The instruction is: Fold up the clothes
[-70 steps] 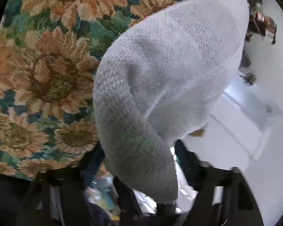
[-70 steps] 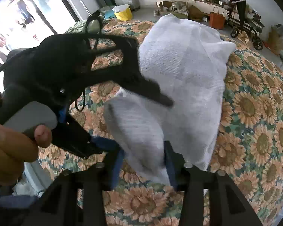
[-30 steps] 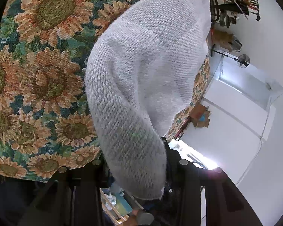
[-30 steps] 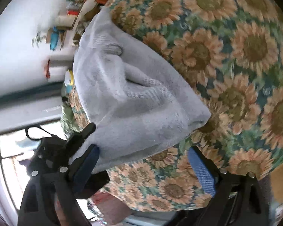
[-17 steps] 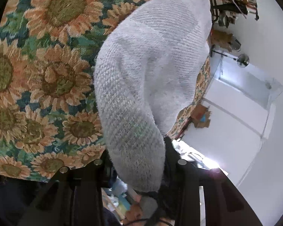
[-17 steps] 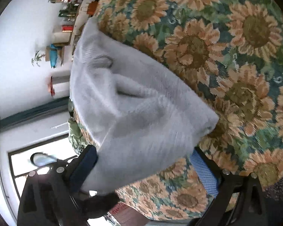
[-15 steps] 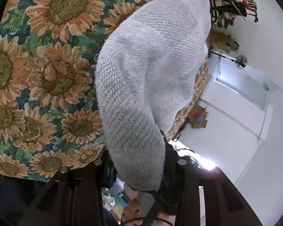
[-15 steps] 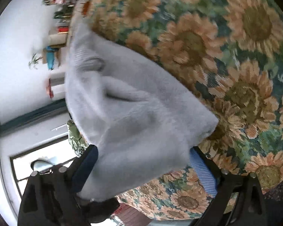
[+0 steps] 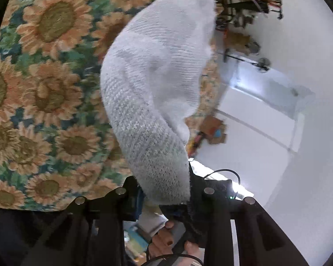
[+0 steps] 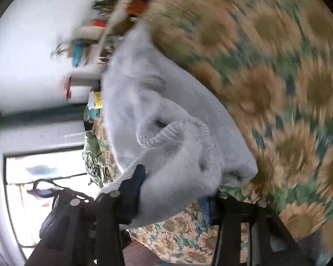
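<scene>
Sunflower-print cloth (image 9: 44, 84) covered most of both views, spread over a table or bed, can't tell which. Filled 9 to 12 o'clock in left wrist view, 12 to 5 o'clock in right wrist view, blurred there.

White knit garment (image 9: 153, 84) next in size: bulk lay on the cloth toward 12 o'clock in left view, one end lifted off and drawn down to 6 o'clock. Doubled over itself in right wrist view, rolled lip and thick fold showing near centre, so looked part-folded, not flat, not yet a tidy stack.

Left gripper (image 9: 164, 196): fingers clamped on the raised knit end, fabric bunched between them. Right gripper (image 10: 173, 201): fingers closed down on a thick wad of same garment at 6 o'clock, blue pads just visible at either side.

Bare fingers (image 9: 166, 241) of other hand seen at 6 o'clock, left view.

Progress, as judged: mid-fold. At least one layer over, both ends in grip and off the cloth. Left to do: lay held edge down, square up, let go. Other clothes: none made out for sure.
</scene>
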A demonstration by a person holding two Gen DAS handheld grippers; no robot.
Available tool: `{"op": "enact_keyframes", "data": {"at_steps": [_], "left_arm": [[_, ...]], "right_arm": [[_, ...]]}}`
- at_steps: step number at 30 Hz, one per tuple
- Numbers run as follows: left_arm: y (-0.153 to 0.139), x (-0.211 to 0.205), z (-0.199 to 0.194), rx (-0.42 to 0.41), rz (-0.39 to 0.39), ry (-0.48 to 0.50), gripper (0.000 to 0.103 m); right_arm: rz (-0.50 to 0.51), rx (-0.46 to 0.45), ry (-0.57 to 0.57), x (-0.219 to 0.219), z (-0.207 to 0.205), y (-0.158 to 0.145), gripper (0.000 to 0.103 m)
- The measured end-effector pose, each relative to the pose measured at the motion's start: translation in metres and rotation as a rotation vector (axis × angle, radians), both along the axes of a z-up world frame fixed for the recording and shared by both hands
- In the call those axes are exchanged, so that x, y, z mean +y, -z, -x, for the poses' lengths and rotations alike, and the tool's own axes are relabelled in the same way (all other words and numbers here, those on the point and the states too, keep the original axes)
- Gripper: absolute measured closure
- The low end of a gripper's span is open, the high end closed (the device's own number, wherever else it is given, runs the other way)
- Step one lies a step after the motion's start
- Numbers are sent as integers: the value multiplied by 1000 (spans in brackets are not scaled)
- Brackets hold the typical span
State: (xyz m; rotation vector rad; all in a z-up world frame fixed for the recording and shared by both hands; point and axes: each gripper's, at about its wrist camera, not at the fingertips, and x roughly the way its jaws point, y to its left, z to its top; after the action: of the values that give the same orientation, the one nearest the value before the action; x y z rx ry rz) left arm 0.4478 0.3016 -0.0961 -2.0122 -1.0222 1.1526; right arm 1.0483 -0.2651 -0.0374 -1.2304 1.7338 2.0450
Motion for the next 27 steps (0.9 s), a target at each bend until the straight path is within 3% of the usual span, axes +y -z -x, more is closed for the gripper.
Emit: {"op": "enact_keyframes", "data": {"at_steps": [3, 4, 8, 9, 11, 12, 14, 17, 21, 23, 24, 25, 26, 27], "left_arm": [[-17, -1, 16, -6, -59, -35, 74], [-22, 1, 23, -7, -72, -42, 75], [-45, 16, 56, 22, -81, -52, 78], [-51, 20, 64, 30, -82, -53, 81], [-57, 26, 78, 41, -106, -67, 90], [-62, 30, 86, 49, -133, -80, 103], [-76, 35, 104, 68, -188, -105, 103], [-100, 40, 122, 187, 6, -19, 103], [-67, 11, 111, 145, 168, -4, 102], [-49, -5, 104, 120, 247, 1, 91], [-40, -13, 101, 108, 287, 4, 71], [-28, -23, 94, 95, 323, -14, 43], [-16, -35, 85, 83, 358, -35, 33], [-7, -41, 77, 74, 372, -45, 30]], "right_arm": [[-70, 45, -50, 4, 22, -30, 55], [-92, 63, -66, 5, 29, -39, 44], [-116, 165, -83, 7, 14, -68, 25], [-119, 205, -92, 5, 10, -76, 19], [-164, 259, -127, -2, 0, -83, 18], [-188, 283, -146, -5, -6, -85, 15], [-280, 220, -221, -13, -5, -83, 15], [-365, 69, -355, -24, 16, -59, 26], [-263, -30, -423, -23, 26, -23, 28], [-222, -43, -418, -19, 18, -16, 26], [-196, -48, -400, -15, 12, -12, 21], [-169, -63, -371, -10, 7, -6, 18], [-142, -83, -337, -5, 2, 1, 18], [-104, -112, -297, 1, -4, 11, 18]]}}
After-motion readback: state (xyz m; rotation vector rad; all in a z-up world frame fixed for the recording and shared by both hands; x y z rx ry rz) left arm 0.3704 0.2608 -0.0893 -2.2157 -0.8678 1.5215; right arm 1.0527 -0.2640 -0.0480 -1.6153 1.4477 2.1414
